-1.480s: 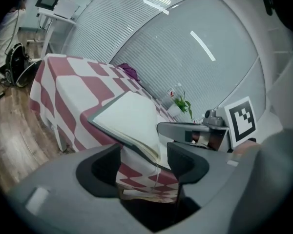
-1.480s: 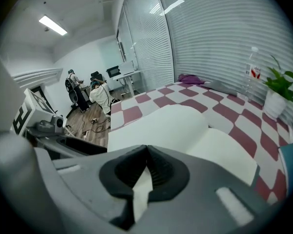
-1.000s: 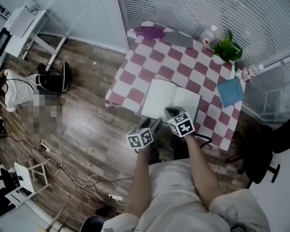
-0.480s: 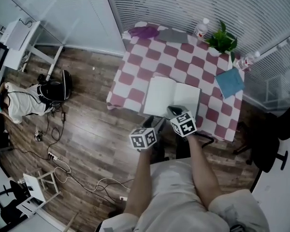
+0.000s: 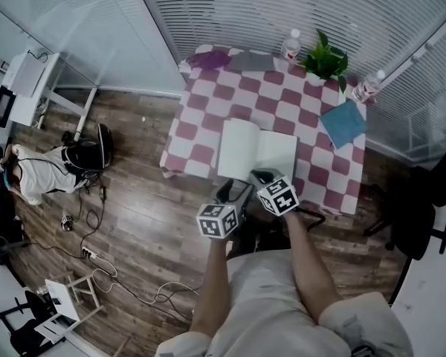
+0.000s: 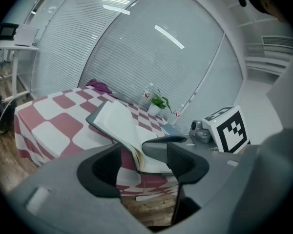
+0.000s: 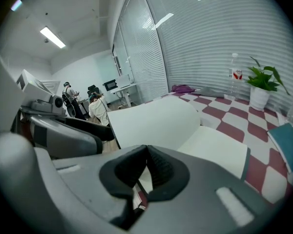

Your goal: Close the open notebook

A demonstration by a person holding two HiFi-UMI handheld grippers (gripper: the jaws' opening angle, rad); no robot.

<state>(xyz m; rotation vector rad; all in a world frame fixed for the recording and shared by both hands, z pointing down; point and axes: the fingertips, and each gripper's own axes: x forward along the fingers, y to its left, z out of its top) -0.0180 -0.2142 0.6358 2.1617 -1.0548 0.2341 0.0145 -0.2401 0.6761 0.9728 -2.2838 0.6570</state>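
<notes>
The open notebook [image 5: 256, 151] lies flat with white pages up on the red and white checked table [image 5: 208, 99], close to its near edge. In the left gripper view the notebook [image 6: 116, 122] shows its left page arching up. My left gripper [image 5: 229, 192] hovers at the table's near edge by the notebook's left corner, jaws wide apart and empty [image 6: 144, 167]. My right gripper [image 5: 262, 175] sits over the notebook's near edge. Its pads [image 7: 146, 168] are pressed together, and I see nothing between them. The notebook [image 7: 161, 118] spreads out just beyond them.
A blue book [image 5: 343, 123] lies at the table's right side. A potted plant [image 5: 325, 62], two bottles [image 5: 291, 44] [image 5: 368, 88], a purple cloth [image 5: 209, 58] and a grey pad [image 5: 250, 60] line the far edge. A person [image 5: 37, 173] sits on the floor far left, a black chair [image 5: 431, 199] stands right.
The head view has shifted, so the table now sits a little higher in the frame. Both grippers stay at the notebook's near edge, and the notebook lies open as before.
</notes>
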